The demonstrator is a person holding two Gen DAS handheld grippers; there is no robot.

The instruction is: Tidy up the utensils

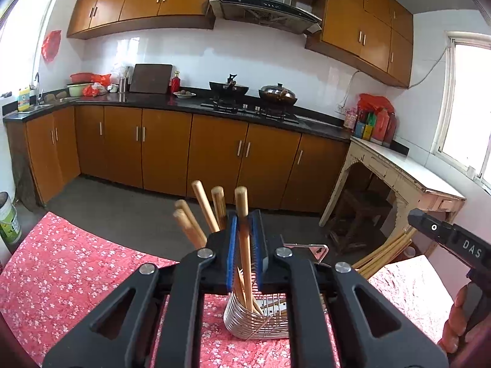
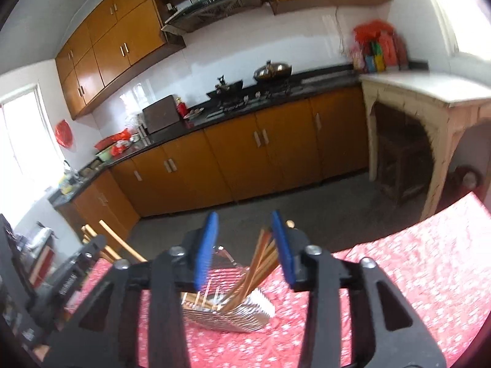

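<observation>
Mostly done, by the look of it: light wooden chopsticks [image 1: 245, 245] stand in the round silver wire utensil basket [image 1: 245, 322] on the red floral tablecloth [image 1: 76, 270], and none lie loose in view. Long axes run near upright, tips down in the basket, blunt ends fanning up. Left gripper [image 1: 244, 236] has its blue pads nearly closed around one chopstick; whether they press on it is unclear. Right gripper [image 2: 245, 247] is parted, and a second bundle [image 2: 257, 263] leans between its pads, unclamped. Left to do: let go, withdraw.
</observation>
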